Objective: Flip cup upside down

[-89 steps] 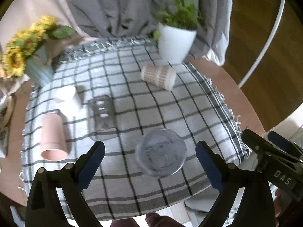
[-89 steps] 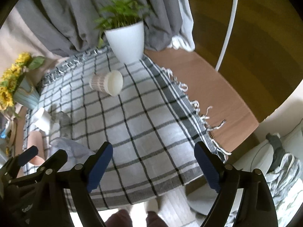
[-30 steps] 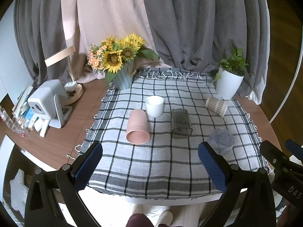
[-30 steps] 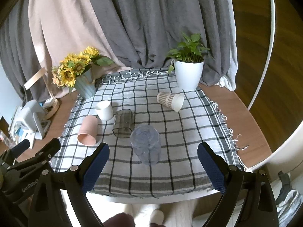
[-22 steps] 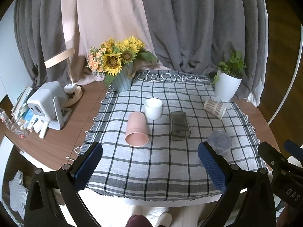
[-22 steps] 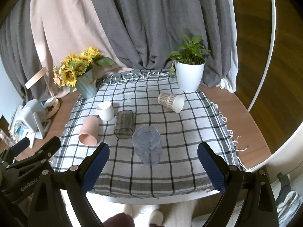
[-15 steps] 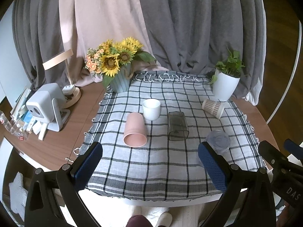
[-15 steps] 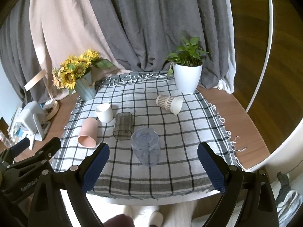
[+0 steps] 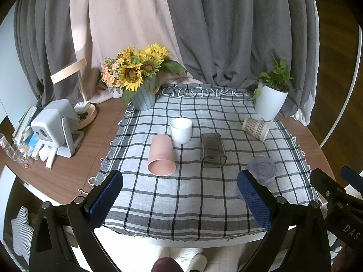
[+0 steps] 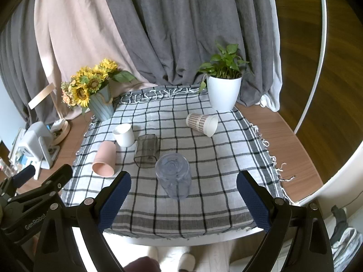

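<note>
A clear plastic cup (image 10: pixel 173 174) stands upside down near the front of the checked cloth (image 10: pixel 217 158); it also shows in the left wrist view (image 9: pixel 261 170). A pink cup (image 9: pixel 161 155), a smoky square tumbler (image 9: pixel 213 150) and a patterned paper cup (image 9: pixel 256 128) lie on their sides. A white cup (image 9: pixel 181 129) stands upright. My left gripper (image 9: pixel 180 200) and my right gripper (image 10: pixel 182 199) are both open and empty, held back from the table's front edge.
A sunflower vase (image 9: pixel 143 83) stands at the cloth's back left, a white potted plant (image 10: pixel 223 83) at the back right. A small white device (image 9: pixel 55 127) and clutter sit on the wooden table (image 9: pixel 74 165) at the left. Curtains hang behind.
Both grippers have pulled back and risen away from the table. The clear cup, close under the left gripper three seconds ago, now stands free on the cloth.
</note>
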